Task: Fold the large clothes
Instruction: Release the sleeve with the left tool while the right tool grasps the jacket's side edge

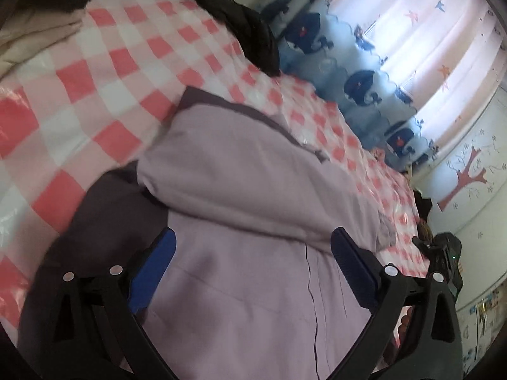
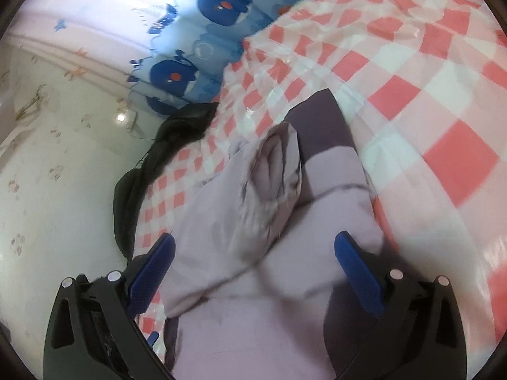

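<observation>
A large lilac jacket [image 1: 240,183] with dark purple panels lies folded over on a pink-and-white checked sheet [image 1: 95,72]. My left gripper [image 1: 253,237] is open, its blue pads [image 1: 158,259] spread wide just above the jacket's body. In the right wrist view the same jacket [image 2: 253,221] lies bunched, with a sleeve and dark purple cuff [image 2: 320,123] stretching away. My right gripper [image 2: 253,243] is open too, jaws wide on either side of the fabric, holding nothing.
A black garment [image 1: 240,15] lies at the far edge of the bed, and also shows in the right wrist view [image 2: 164,145]. A beige cloth [image 1: 38,34] lies at the left. Blue whale curtains [image 1: 358,82] hang beyond the bed. The other gripper [image 1: 443,253] shows at right.
</observation>
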`<state>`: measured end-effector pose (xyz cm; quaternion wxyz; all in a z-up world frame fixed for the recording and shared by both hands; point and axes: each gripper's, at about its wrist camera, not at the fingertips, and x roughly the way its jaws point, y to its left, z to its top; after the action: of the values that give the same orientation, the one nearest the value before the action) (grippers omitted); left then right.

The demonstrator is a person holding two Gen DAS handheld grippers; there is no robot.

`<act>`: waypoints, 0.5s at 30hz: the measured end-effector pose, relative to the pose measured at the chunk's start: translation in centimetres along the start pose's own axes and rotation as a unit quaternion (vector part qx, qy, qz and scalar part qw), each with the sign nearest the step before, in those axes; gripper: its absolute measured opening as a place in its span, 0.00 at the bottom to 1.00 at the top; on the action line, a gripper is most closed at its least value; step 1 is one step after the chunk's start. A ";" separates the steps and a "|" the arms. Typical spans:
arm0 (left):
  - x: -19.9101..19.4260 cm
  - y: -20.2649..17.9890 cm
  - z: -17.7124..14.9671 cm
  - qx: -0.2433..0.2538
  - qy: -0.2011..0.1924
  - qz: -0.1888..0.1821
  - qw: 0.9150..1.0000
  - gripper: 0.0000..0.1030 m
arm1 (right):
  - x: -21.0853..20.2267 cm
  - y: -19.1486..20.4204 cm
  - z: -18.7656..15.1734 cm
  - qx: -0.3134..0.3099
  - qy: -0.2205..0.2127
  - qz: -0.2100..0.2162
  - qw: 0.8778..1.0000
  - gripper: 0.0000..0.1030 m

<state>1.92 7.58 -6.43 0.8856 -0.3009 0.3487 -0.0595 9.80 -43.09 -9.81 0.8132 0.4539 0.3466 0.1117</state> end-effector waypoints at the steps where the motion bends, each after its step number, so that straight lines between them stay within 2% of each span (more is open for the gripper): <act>1: 0.1 0.1 0.2 -0.004 0.001 0.001 1.000 0.91 | 0.5 0.1 0.4 0.004 0.000 -0.002 1.000 0.94; 6: 0.3 0.0 0.3 -0.015 0.010 0.005 1.000 0.91 | 3.2 1.6 1.7 -0.015 0.024 -0.002 1.000 0.94; 8: 0.6 -0.3 0.5 -0.014 0.012 0.004 1.000 0.92 | 4.7 2.1 1.9 -0.036 0.040 -0.016 0.998 0.88; 9: 0.7 -0.3 0.4 -0.015 0.014 0.004 1.000 0.92 | 5.2 2.2 1.9 -0.041 0.048 -0.029 0.998 0.53; 10: 0.9 -0.3 0.3 -0.018 0.016 0.005 1.000 0.92 | 5.5 2.5 2.1 -0.047 0.049 -0.042 0.997 0.30; 12: 1.1 0.0 0.3 -0.026 0.020 0.004 0.999 0.92 | 5.4 2.9 2.2 -0.052 0.047 -0.033 0.997 0.23; 15: 1.2 0.4 0.4 -0.034 0.019 0.004 0.999 0.92 | 3.5 5.5 2.7 -0.092 0.018 -0.006 0.996 0.21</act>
<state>3.00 7.76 -7.12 0.8683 -0.3284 0.3685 -0.0491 14.89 -40.02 -6.00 0.8461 0.3725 0.3522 0.1461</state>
